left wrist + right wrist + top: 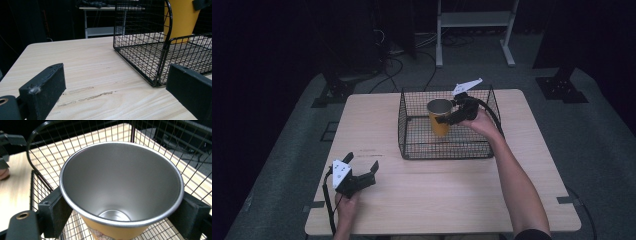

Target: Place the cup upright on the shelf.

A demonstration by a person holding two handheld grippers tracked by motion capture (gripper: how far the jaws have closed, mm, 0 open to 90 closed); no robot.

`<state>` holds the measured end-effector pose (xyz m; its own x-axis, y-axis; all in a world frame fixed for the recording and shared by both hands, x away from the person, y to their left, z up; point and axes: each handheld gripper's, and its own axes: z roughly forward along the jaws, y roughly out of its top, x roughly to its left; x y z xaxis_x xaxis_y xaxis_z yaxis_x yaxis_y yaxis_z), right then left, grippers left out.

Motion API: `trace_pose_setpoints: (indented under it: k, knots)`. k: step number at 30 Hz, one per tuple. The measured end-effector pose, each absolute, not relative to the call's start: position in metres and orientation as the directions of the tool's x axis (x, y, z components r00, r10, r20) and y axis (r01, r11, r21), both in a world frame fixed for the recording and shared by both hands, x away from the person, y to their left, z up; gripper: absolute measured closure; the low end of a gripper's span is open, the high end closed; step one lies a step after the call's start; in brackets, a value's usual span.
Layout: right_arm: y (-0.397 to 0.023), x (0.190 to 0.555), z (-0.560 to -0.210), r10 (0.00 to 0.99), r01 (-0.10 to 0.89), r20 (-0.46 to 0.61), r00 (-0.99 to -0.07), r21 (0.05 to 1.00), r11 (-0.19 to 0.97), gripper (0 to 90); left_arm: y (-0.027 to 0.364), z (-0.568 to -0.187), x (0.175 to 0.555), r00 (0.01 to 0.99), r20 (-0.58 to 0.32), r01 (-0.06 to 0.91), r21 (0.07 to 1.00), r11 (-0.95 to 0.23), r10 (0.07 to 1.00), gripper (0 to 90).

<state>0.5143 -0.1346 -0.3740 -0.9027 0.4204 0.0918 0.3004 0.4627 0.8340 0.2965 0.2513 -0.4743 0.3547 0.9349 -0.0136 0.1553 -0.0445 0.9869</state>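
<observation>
The left gripper is held low over the near left part of the wooden table, its jaws spread wide with nothing between them. Farther off, a yellow cup with a bare metal inside is clamped just under its rim by the right gripper, one jaw pressed to each side. The cup is held upright within the black wire basket, toward its back; whether it touches the basket floor cannot be told.
</observation>
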Motion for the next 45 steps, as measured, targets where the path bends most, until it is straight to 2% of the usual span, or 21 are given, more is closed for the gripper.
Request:
trace_pose_setpoints:
  k: [27,45]
  knots:
    - [-0.129,0.523,-0.399,0.439,0.343,0.068,-0.896,0.733,0.587,13.2,0.251,-0.475,0.297,0.355,-0.010,0.160,0.986,-0.050,0.935,2.0]
    - [-0.136,0.519,-0.402,0.438,0.323,0.037,-0.898,0.730,0.602,13.4,0.251,-0.475,0.297,0.353,-0.011,0.160,0.986,-0.049,0.936,2.0]
